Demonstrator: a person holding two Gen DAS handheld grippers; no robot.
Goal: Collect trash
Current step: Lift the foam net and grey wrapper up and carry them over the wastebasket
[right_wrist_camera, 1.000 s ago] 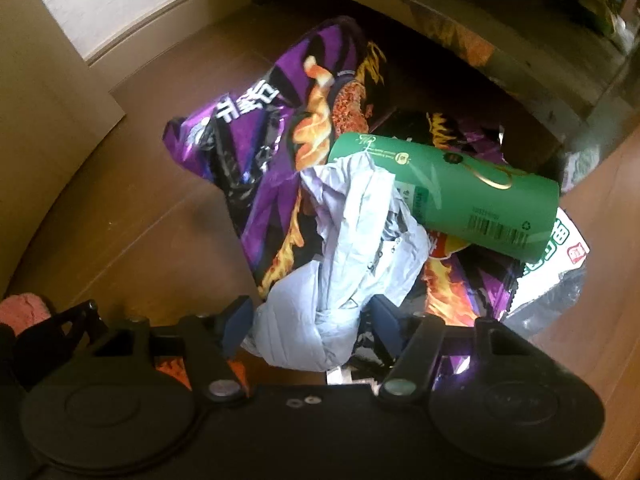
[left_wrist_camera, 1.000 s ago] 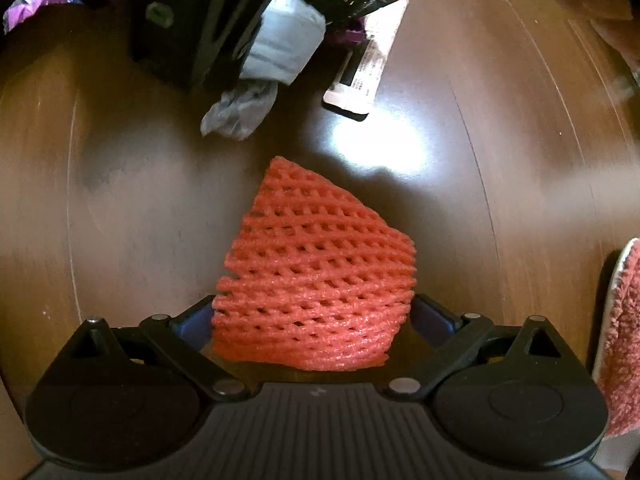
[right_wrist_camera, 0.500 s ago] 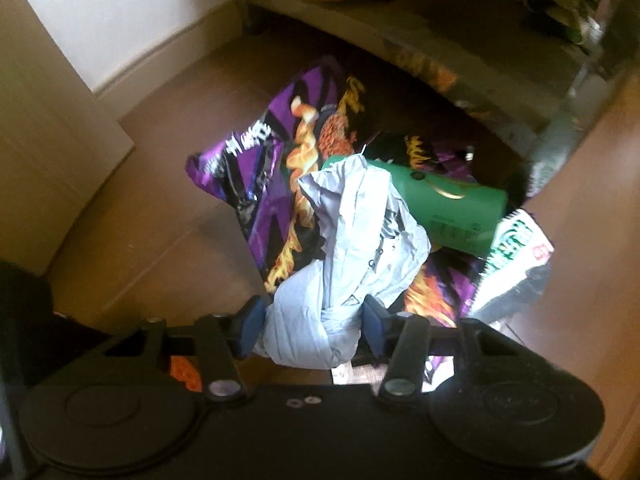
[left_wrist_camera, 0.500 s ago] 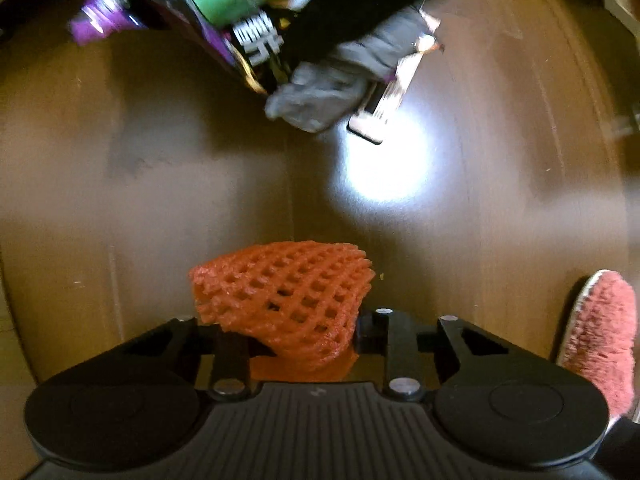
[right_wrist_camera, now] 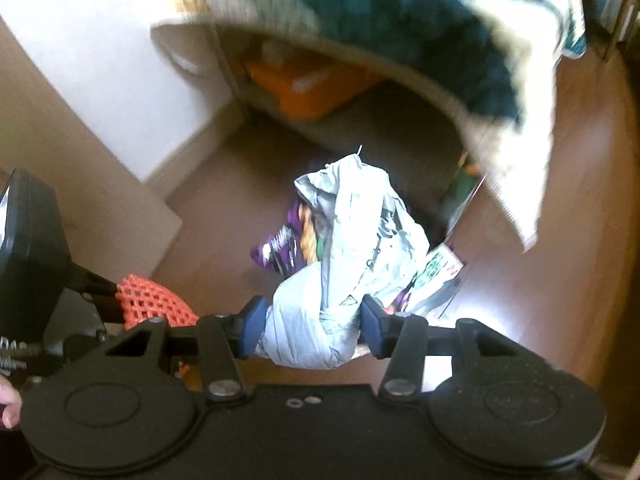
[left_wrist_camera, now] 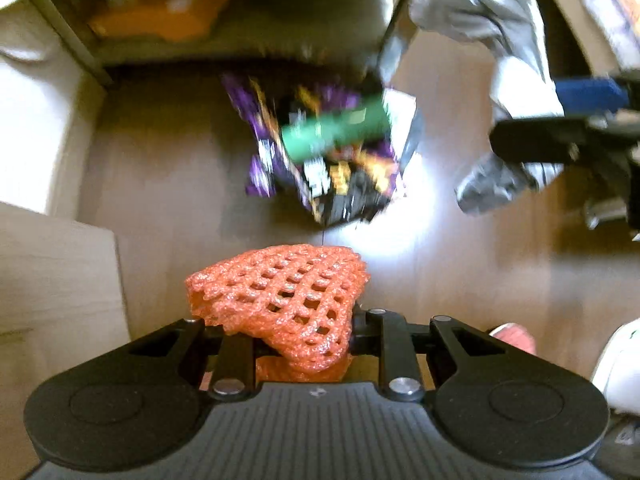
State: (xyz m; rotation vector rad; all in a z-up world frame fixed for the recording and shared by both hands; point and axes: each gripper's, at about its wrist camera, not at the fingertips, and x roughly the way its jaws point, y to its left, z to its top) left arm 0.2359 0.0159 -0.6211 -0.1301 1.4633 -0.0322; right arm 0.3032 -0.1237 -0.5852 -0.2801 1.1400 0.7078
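While the brown wooden floor [left_wrist_camera: 168,184] spreads under everything, we see a bed draped in a dark green and cream blanket [right_wrist_camera: 400,32] above it in the right wrist view, with a blurred orange box [right_wrist_camera: 304,88] tucked beneath. On the floor in front of the bed lies a pile of purple and black snack wrappers [left_wrist_camera: 320,168], and a green cylindrical can [left_wrist_camera: 336,130] rests across the top of that pile. In our right gripper [right_wrist_camera: 310,326] we hold a crumpled grey plastic bag [right_wrist_camera: 344,264], the blue-padded fingers [right_wrist_camera: 252,324] pressed against its lower part from both sides, raised clear of the floor. In our left gripper [left_wrist_camera: 294,340] we carry an orange foam mesh fruit sleeve [left_wrist_camera: 280,292], its fingers closed in on the squashed base, well above the floor and nearer to us than the wrappers.
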